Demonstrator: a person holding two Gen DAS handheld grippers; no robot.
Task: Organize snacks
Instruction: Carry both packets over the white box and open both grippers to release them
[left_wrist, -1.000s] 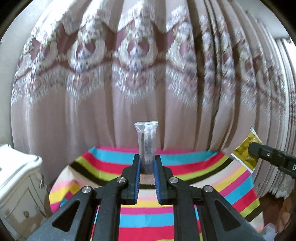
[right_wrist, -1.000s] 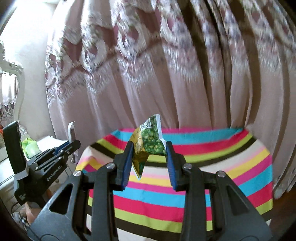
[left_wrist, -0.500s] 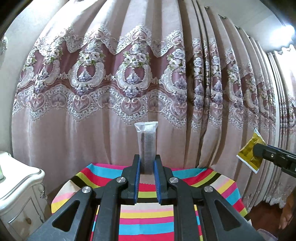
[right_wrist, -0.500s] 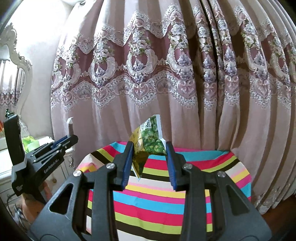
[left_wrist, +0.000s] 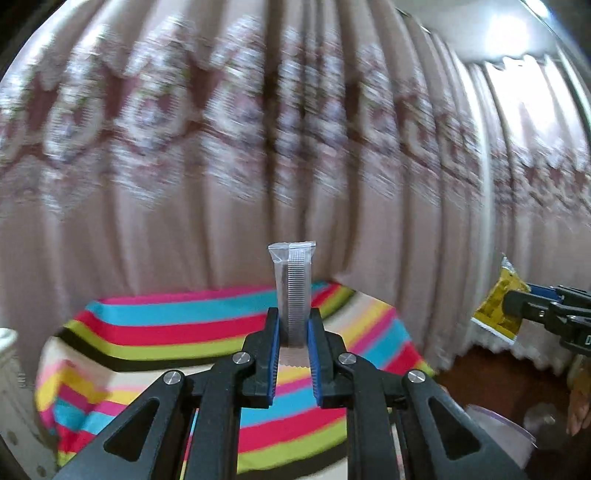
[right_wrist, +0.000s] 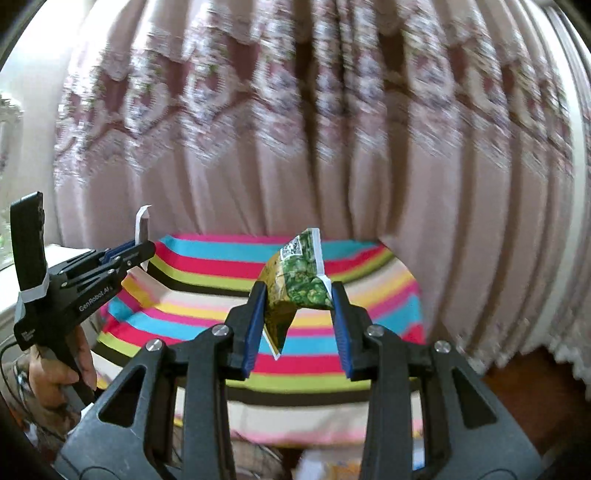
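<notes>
A: Curtain noted behind; striped worktop seen bare in both views.

B: Left tool is clamped narrow on the clear-wrapped biscuit stack, held upright above the worktop.

A: Right tool is closed on the green pea packet, tilted, also aloft.

B: Nothing is seen placed yet. Both snacks are judged in transit; setting down and arranging remain.

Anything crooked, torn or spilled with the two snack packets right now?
Nothing spilled or torn. The slim clear packet stands upright in the left tongs. The green pea snack bag sits tilted in the right tongs, one corner hanging below the pads. Both hover above the striped tablecloth.
</notes>
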